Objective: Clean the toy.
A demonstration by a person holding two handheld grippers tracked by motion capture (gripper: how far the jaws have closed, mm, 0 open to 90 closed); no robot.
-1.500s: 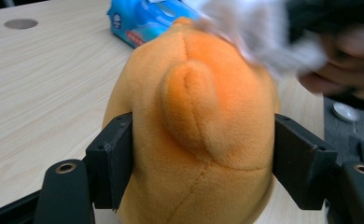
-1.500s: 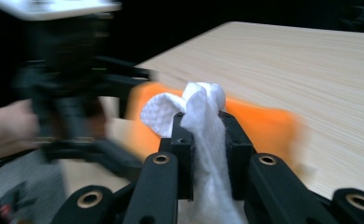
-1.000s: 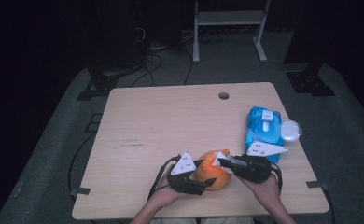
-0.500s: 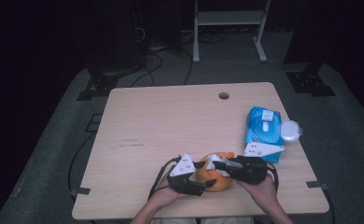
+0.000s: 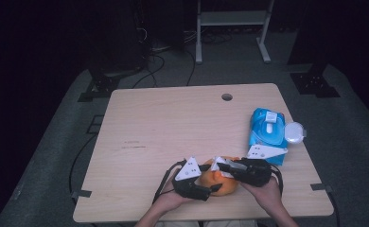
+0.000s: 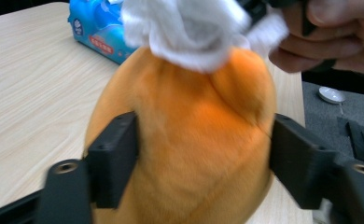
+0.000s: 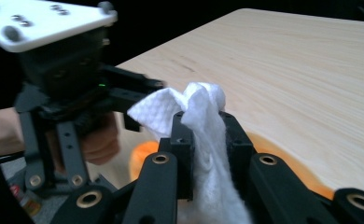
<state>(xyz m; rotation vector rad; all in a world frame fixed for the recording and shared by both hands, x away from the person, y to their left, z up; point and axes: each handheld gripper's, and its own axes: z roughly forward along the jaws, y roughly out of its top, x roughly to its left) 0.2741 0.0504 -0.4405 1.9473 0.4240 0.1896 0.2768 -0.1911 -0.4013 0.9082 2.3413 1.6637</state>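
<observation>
Left gripper (image 6: 203,158): clamped on orange plush toy (image 6: 185,140), jaws just reopening slightly.
Right gripper (image 7: 207,140): pinching white wipe (image 7: 203,154), unmoved since earlier.

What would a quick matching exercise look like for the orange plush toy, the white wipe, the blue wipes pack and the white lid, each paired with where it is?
Things:
1. orange plush toy
2. white wipe
3. blue wipes pack
4. white lid

Places:
A. at the table's right edge, beside the pack
B. clamped in the right gripper
C. gripped by the left gripper
D. flat on the table, right side

Pairs: 1-C, 2-B, 3-D, 4-A
</observation>
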